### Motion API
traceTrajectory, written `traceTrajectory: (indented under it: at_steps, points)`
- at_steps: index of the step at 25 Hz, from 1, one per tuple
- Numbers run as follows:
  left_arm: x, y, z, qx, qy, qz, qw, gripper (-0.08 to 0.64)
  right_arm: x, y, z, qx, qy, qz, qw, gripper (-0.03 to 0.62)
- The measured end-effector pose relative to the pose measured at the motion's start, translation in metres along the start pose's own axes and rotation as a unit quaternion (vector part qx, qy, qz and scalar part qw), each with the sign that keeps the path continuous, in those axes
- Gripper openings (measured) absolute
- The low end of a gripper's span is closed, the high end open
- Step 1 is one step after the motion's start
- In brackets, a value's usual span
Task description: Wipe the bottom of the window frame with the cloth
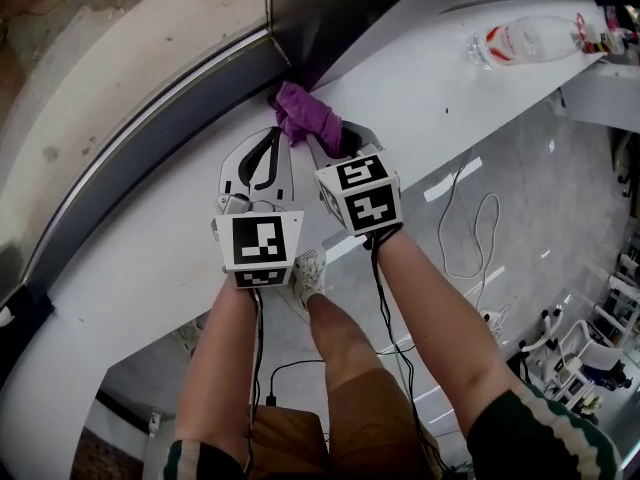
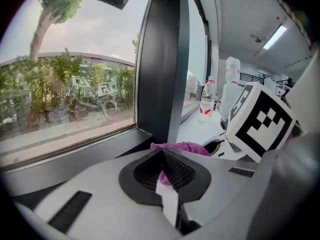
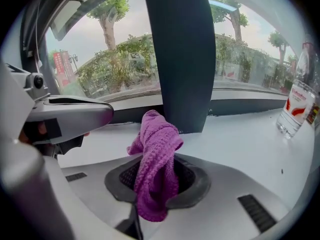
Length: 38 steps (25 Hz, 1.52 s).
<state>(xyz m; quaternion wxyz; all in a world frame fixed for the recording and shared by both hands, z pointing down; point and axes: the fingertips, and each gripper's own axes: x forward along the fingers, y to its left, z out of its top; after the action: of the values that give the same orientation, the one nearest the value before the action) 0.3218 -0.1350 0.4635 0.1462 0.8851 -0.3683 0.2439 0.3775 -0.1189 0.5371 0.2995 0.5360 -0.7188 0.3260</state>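
Right hand-held gripper (image 3: 155, 181): clenched on a purple cloth (image 3: 156, 144) that bunches up out of the jaws. The cloth sits at the corner where the dark upright post (image 3: 180, 59) meets the bottom of the window frame (image 1: 150, 133). Left hand-held gripper (image 2: 162, 158): jaws pressed together with nothing held, just beside the right one. White surface (image 1: 450, 98): beneath both. Clear bottle (image 3: 297, 104): upright, well apart.

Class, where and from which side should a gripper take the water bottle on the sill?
Probably round the labelled middle of the water bottle, jaws level, from the room side: it stands upright on the sill with the window behind it.
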Motion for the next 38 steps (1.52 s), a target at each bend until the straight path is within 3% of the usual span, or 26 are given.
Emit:
traceTrajectory:
  at_steps: [2, 7, 21, 28, 38]
  points:
    - [-0.004, -0.003, -0.004, 0.006, 0.009, 0.002, 0.9999, 0.009, -0.003, 0.001, -0.004, 0.0, 0.006, 0.004, 1.0, 0.103]
    - [-0.009, -0.01, -0.013, -0.031, 0.022, 0.009, 0.9992, 0.009, -0.013, 0.0, -0.022, 0.005, 0.033, 0.017, 0.999, 0.104]
    - [-0.017, -0.039, -0.036, -0.06, 0.05, -0.002, 0.997, 0.009, -0.046, 0.001, -0.075, 0.001, 0.069, 0.019, 0.997, 0.103]
    - [-0.021, -0.053, -0.056, -0.046, 0.065, -0.017, 0.9967, 0.009, -0.061, 0.007, -0.097, 0.033, 0.055, 0.009, 0.998, 0.104]
    - [-0.029, -0.081, -0.07, -0.029, 0.084, -0.038, 0.9953, 0.009, -0.085, 0.01, -0.133, 0.039, 0.059, 0.01, 0.997, 0.104]
